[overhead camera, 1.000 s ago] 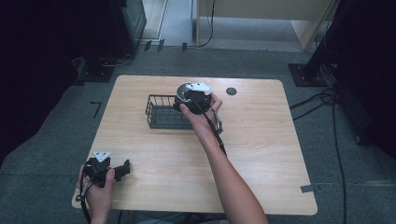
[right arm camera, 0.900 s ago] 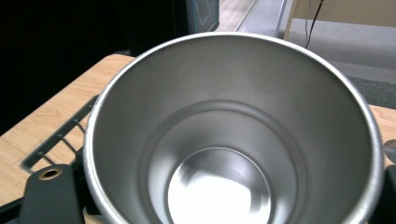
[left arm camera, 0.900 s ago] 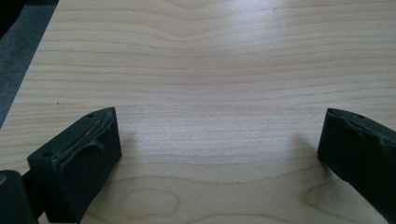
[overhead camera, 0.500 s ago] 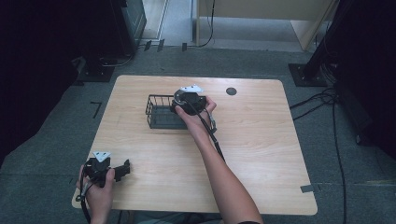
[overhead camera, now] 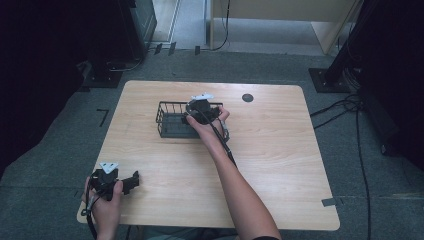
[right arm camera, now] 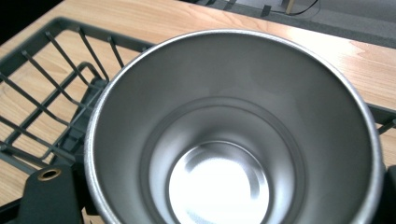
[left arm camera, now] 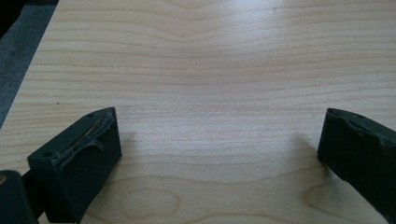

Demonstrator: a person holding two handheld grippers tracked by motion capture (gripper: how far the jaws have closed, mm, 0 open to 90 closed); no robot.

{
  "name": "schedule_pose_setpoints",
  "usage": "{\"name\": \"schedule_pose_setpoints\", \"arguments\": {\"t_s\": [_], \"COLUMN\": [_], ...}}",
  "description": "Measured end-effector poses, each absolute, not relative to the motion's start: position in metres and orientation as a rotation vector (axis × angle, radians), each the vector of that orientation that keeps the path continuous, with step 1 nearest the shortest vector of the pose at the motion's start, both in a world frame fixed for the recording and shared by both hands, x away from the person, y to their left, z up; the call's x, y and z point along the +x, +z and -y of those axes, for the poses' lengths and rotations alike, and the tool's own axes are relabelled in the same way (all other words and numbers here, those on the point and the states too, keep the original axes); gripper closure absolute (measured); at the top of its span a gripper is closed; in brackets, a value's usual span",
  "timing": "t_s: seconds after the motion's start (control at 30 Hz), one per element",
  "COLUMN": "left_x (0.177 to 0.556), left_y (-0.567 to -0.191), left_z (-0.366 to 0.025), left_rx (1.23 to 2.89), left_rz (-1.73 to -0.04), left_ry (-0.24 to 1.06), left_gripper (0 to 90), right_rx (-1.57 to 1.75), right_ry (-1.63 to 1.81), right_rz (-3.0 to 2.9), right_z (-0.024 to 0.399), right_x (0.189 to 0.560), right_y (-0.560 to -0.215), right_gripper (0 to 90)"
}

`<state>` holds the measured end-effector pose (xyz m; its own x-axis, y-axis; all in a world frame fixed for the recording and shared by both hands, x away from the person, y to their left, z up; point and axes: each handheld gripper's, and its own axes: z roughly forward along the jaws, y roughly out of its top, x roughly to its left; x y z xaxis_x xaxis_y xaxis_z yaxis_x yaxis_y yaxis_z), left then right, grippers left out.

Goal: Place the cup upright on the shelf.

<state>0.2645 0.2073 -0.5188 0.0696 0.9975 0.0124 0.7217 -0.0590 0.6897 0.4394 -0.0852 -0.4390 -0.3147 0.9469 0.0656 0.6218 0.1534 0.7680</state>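
Right gripper [overhead camera: 196, 111] lowered steel cup [right arm camera: 233, 135] into basket [right arm camera: 42, 116].

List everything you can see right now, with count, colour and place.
Table: one, light wood, centre of the room.
Wire basket: one, black, far middle of the table.
Steel cup: one, silver, empty, between the right gripper's jaws over the basket.
Round spot: one, dark, far tabletop.
Left gripper: black, open, near left corner of the table.
Right gripper: black, at the basket's right end.
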Motion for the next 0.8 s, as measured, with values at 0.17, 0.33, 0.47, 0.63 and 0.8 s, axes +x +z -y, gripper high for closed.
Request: {"name": "schedule_pose_setpoints", "arguments": {"t_s": [0.17,0.33,0.47,0.63,0.8], "left_x": [0.265,0.265,0.265,0.265,0.265], "left_y": [-0.519,-0.519,-0.519,-0.519,-0.519], "left_z": [-0.207,-0.207,-0.207,-0.207,-0.207], "left_rx": [1.836,1.837,1.837,1.837,1.837], "left_rz": [-1.703,-1.703,-1.703,-1.703,-1.704], "left_ry": [0.695,0.695,0.696,0.695,0.695], "left_gripper": [0.0,0.0,0.0,0.0,0.0], "right_rx": [1.493,1.466,1.430,1.408,1.393], "right_ry": [0.987,0.978,0.983,1.019,1.067], "right_rz": [-2.030,-2.061,-2.056,-2.033,-2.009], "right_z": [0.086,0.087,0.087,0.091,0.100], "right_x": [0.439,0.439,0.436,0.429,0.418], "right_y": [-0.440,-0.434,-0.423,-0.409,-0.397], "right_gripper": [12.7,3.7,1.4,0.0,0.0]}}
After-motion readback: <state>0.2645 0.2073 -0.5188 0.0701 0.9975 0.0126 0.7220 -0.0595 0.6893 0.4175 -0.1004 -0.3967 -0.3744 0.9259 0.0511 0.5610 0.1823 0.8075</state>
